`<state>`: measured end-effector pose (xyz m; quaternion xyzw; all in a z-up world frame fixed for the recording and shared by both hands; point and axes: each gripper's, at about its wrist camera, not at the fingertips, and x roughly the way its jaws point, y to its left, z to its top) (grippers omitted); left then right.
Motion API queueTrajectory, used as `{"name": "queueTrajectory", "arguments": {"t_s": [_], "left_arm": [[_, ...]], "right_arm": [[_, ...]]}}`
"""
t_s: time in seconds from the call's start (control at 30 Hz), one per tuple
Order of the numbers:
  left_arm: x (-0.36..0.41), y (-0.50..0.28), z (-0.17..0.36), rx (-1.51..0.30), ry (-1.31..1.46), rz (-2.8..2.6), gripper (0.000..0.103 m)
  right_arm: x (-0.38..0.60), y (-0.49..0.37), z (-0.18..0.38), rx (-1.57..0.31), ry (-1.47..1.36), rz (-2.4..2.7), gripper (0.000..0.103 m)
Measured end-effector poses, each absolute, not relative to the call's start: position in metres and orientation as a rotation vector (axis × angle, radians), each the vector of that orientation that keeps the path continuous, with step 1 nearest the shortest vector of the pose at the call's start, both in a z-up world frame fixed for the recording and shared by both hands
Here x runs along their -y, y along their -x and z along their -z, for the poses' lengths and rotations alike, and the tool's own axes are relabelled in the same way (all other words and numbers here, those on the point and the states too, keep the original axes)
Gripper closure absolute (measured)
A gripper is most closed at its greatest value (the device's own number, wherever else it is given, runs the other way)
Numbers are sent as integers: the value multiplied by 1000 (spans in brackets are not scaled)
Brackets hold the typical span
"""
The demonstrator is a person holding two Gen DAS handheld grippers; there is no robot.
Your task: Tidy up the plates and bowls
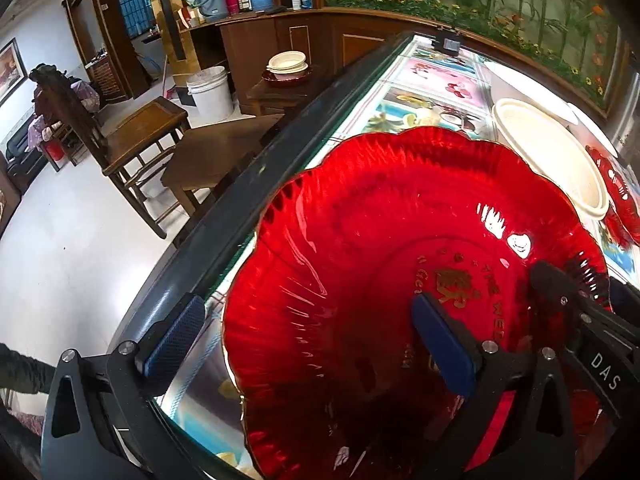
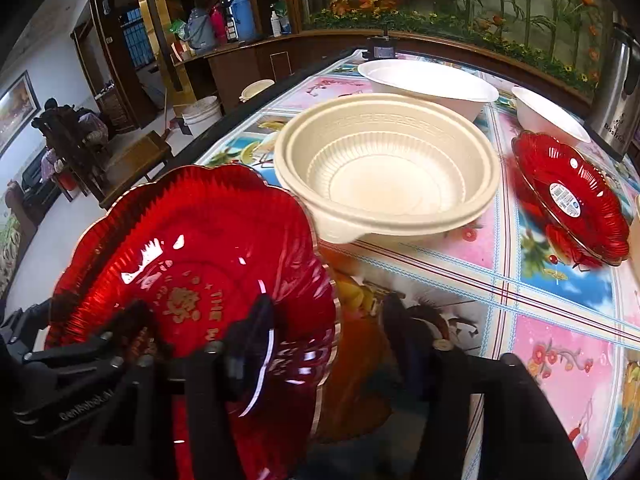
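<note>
Hovering over the near corner of the table (image 2: 560, 352), both claws are on the same red plate (image 2: 192, 264), the scalloped one with gold lettering in its well, which sits at the table's left edge.

The left gripper (image 1: 306, 304) is spread wide: one finger hangs outside the rim over the table edge, the other sits above the plate's well, and neither pad is pressing.

The right gripper (image 2: 326, 304) straddles the plate's right rim, one finger inside and one outside. Whether the pads have actually bitten, I can't tell; the rim is blurred and the red plastic hides the contact.

Progress looks like early days to me. The cream bowl (image 2: 386, 168) just behind the plate shows a doubled rim, so it may already be two nested together. Beyond it, a large white bowl (image 2: 428, 80) and a small white bowl (image 2: 548, 116) stand separately, not stacked. A second red plate (image 2: 572, 196), with a sticker on it, sits well apart at the far right near the steel urn (image 2: 616, 92).

So, by my reckoning, the plates have yet to be brought together into one pile and the white bowls nested.
</note>
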<state>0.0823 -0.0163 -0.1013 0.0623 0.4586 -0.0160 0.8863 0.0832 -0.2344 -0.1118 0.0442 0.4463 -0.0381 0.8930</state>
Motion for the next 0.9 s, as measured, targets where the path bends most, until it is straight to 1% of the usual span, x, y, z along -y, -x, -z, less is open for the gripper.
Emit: {"name": "queueTrajectory", "arguments": {"t_s": [0.03, 0.1, 0.13, 0.2, 0.27, 0.3, 0.33, 0.37, 0.4, 0.43, 0.5, 0.53, 0.57, 0.63, 0.8, 0.83, 0.87, 0.9], "left_arm": [[16, -83, 102, -958, -124, 39, 0], [17, -84, 102, -962, -118, 42, 0], [17, -84, 102, -961, -117, 47, 0], [16, -84, 103, -965, -110, 61, 1], [14, -83, 102, -966, -82, 93, 9], [14, -82, 102, -962, -74, 103, 12], [14, -80, 101, -954, -76, 105, 21], [14, -78, 100, -947, -83, 108, 34], [15, -75, 98, -944, -91, 118, 40], [15, -73, 97, -947, -102, 110, 41], [9, -68, 96, -946, -95, 107, 50], [2, -66, 95, -943, -94, 98, 64], [-5, -64, 93, -948, -82, 85, 74], [-21, -61, 88, -967, -32, 81, 78], [-40, -43, 79, -946, -73, 26, 78], [-44, -41, 82, -964, -76, 14, 77], [-45, -41, 86, -983, -80, 3, 71], [-46, -41, 88, -987, -77, -7, 70]], "right_arm": [[233, -82, 111, -924, -99, 74, 62], [232, -81, 111, -918, -124, 60, 75], [231, -80, 111, -917, -135, 53, 78], [229, -79, 111, -914, -140, 61, 78], [233, -77, 111, -914, -169, 58, 80], [234, -75, 111, -916, -187, 56, 82], [235, -74, 111, -918, -204, 52, 83], [236, -71, 110, -921, -222, 44, 86], [235, -69, 110, -925, -233, 37, 88], [233, -65, 110, -927, -241, 28, 89], [229, -57, 110, -931, -243, 29, 89], [228, -55, 109, -932, -246, 28, 89], [228, -52, 108, -931, -254, 24, 90], [225, -48, 105, -928, -270, 4, 91], [200, -36, 98, -921, -245, -68, 92], [195, -35, 99, -928, -247, -84, 92], [191, -36, 105, -945, -248, -99, 92], [190, -35, 107, -956, -251, -111, 89]]}}
